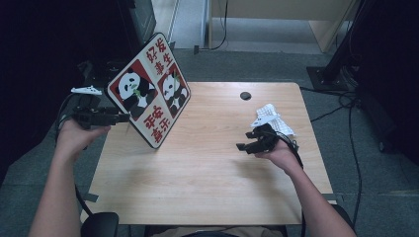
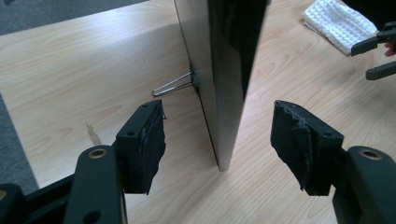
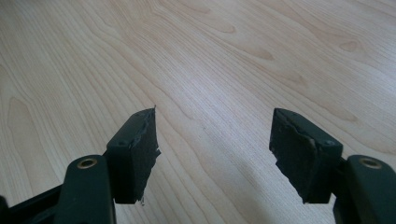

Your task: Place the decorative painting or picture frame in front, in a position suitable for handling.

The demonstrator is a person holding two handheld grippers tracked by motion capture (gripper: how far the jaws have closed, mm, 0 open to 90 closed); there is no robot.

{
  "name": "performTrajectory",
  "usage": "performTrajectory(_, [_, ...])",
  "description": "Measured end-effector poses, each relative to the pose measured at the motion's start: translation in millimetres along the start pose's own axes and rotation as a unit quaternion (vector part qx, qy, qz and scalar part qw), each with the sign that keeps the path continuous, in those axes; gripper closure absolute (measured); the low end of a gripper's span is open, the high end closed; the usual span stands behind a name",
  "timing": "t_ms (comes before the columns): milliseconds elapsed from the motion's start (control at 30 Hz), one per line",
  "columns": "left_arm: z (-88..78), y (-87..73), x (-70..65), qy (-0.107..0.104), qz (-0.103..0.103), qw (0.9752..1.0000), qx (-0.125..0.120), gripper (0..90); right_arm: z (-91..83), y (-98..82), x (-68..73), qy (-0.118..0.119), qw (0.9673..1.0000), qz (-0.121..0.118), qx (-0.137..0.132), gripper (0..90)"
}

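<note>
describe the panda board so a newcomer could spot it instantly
On the wooden table, look to its left edge, just ahead of the left gripper. The panda board stands tilted there: white, two pandas on red squares plus red characters, unlike the plain white cloth at the right.

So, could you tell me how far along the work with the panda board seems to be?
Done: the panda board stands tilted on one corner on the table, with the wire clip on its back. In hand: the left gripper has open jaws on either side of the board's edge, not pressing. Left: whatever follows for the white cloth; the right gripper is open over bare wood.
</note>
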State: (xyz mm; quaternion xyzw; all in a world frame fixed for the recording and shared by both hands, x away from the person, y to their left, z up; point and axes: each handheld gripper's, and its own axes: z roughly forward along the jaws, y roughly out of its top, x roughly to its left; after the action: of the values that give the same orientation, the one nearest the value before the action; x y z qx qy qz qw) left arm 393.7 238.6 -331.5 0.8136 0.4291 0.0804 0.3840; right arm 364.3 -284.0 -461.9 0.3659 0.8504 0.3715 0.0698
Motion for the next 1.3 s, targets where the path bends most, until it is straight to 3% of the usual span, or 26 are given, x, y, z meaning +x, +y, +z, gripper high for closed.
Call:
performTrajectory(233, [-7.7,24.8,3.7,0.003,-0.002,1.0,0.002,35.6,0.5,-0.3,-0.2,0.001,1.0,0.0,0.003,32.8])
performTrajectory(600, [-12.7,66.7,5.3,0.008,0.014,0.9997,0.017,36.6,1.2,-1.1,-0.3,0.002,1.0,-0.004,0.008,32.8])
performTrajectory(633, [-12.4,73.2,4.7,0.019,0.02,0.9994,0.023,36.6,1.9,-1.4,-0.4,0.002,0.9999,-0.005,0.01,32.8])
performTrajectory(900, [-9.3,95.1,6.5,0.024,0.029,0.9987,0.036,38.1,2.5,-1.3,0.2,0.006,0.9999,-0.007,0.012,33.5])
performTrajectory(1300, [-1.4,124.2,13.3,0.019,0.025,0.9984,0.047,42.2,1.9,-1.2,2.7,0.009,0.9998,-0.019,0.007,36.5])
